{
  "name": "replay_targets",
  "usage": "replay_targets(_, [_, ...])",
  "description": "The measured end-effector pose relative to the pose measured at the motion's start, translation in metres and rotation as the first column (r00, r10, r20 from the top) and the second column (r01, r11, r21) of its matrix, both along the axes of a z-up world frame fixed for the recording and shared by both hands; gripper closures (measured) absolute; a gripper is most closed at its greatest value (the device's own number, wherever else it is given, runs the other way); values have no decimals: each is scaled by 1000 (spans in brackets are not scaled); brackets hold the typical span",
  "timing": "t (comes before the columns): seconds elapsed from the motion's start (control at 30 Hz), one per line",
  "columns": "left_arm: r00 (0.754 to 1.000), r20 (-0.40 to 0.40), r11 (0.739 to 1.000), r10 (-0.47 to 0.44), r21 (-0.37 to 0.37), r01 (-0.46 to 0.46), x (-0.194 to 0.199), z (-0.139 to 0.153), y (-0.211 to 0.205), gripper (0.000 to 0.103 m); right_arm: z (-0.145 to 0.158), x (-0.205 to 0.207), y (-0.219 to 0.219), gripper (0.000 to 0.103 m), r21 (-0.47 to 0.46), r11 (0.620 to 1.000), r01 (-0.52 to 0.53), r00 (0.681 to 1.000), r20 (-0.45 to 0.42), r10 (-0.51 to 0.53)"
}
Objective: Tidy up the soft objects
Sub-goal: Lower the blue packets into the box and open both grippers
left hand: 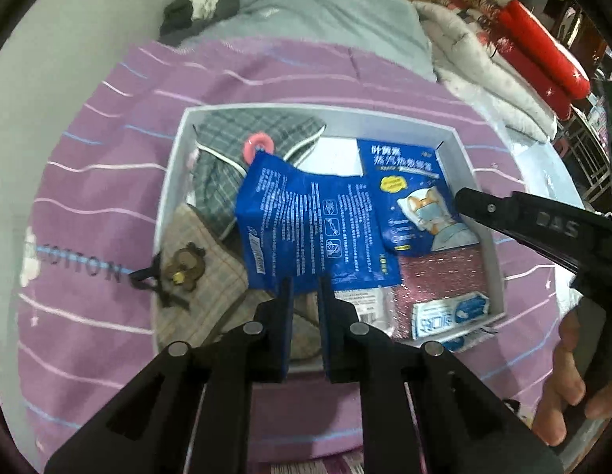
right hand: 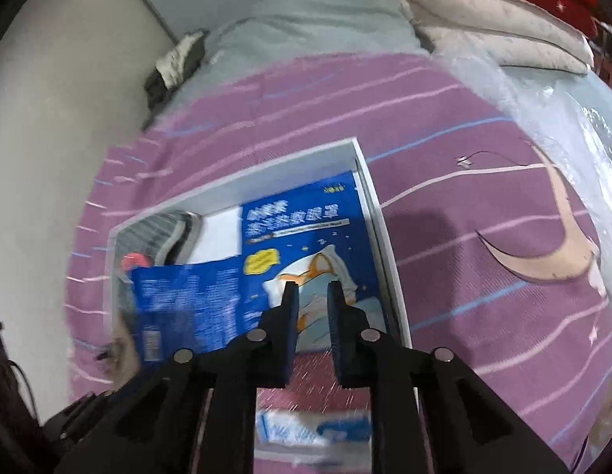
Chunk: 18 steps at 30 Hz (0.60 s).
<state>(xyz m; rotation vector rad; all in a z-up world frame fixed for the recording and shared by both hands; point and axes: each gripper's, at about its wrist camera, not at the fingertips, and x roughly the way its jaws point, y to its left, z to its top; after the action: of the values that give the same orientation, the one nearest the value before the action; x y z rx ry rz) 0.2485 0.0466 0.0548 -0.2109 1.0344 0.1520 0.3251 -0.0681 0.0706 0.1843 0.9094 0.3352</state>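
Box point(left hand: 179, 166) sitting on purple striped bedding point(left hand: 89, 158), left wrist view: my left gripper point(left hand: 305, 282) is pinching the lower edge of a blue packet point(left hand: 306, 229), box centre. Second packet point(left hand: 416, 197) lying at 2 o'clock, plaid cloth point(left hand: 227, 158) at 11, right gripper point(left hand: 464, 195) entering at 3.

Right wrist view: right gripper point(right hand: 312, 288) is hovering released over the second packet point(right hand: 306, 229); nothing gripped.
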Motion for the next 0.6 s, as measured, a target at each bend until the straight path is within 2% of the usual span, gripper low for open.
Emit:
replay_targets(0.07, [1000,22,1000,8,-1,-8,-12,8,4,90,15,-19,-4,59,-6,1000,-4,999,36,4])
replay_targets(0.17, [999,44,1000,21,7,-21,-22,20,2,90,33,-45,-7,41,-22,1000,-16,993,113,18])
replay_targets(0.3, [995,90,993,41,103,-50,-45,30,-5,90,45,-81,-12,28,-34,999,-7,984,179,13])
replay_targets(0.5, [990,140,999,13,50,-21,-77,39,-8,90,45,-135,-23,25,-32,999,0,966,259,8])
replay_targets(0.6, [988,151,999,8,51,-16,-91,44,-12,90,44,-158,-25,24,-36,999,22,949,314,-10])
